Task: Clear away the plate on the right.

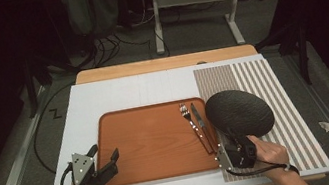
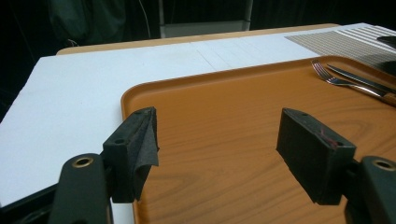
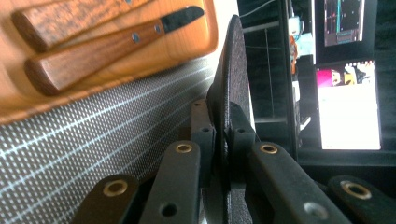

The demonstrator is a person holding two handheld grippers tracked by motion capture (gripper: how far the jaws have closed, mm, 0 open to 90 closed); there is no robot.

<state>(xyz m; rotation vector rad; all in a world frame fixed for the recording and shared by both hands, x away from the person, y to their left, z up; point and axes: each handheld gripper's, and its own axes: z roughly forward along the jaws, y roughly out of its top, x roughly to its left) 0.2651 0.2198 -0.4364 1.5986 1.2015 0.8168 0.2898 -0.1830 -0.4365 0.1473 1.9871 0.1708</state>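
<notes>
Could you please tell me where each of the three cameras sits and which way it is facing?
High view: above the person's side, looking forward and down on the table; both hands show, with left tongs and right tongs.
Left gripper view: on the left tongs, facing over the tray; its open jaws show.
Right gripper view: on the right tongs, turned sideways along the black plate clamped in its jaws.
All three share the fork and knife.

Lighting and sharpness: the worktop (image 1: 117, 93) is evenly lit from above, while the room around it falls into near-black. In the right gripper view the dark plate (image 3: 231, 84) clamped edge-on in the right hand-held gripper (image 3: 223, 135) is blurred, and a monitor (image 3: 348, 105) beyond it glares white. The left hand-held gripper (image 2: 217, 144) casts soft shadows on the tray (image 2: 224, 112) beneath it.
</notes>
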